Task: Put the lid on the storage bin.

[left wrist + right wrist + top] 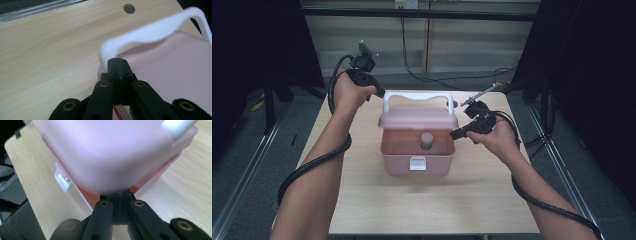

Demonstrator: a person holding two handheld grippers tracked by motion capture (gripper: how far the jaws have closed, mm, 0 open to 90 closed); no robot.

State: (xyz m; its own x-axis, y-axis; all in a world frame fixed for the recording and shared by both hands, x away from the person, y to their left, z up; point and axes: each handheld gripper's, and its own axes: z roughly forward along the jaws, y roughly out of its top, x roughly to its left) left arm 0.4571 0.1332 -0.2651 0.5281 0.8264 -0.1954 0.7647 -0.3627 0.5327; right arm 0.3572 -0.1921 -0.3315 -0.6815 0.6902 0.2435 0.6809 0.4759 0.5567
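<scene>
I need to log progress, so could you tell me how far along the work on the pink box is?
Done: the pink lid is lifted at the front, showing a small jar inside the box. In hand: the shut left claw sits at the white handle's end, the shut right claw under the lid's edge. Left: whether the lid goes fully open or shut I cannot tell.

1. Setting: a lab-style recording bay, not a home or shop.
2. Work surface: one pale wood-grain table (362,210) with a round cable hole (129,8) near its far edge.
3. Enclosure: black curtains (592,75) hang at both sides, and a dark crossbar (422,14) spans the top.
4. Floor: grey, with metal rails (242,170) running along each side of the table.
5. Back wall: plain panelled boards; a wall socket (406,4) feeds loose black cables (432,80) trailing over the floor.
</scene>
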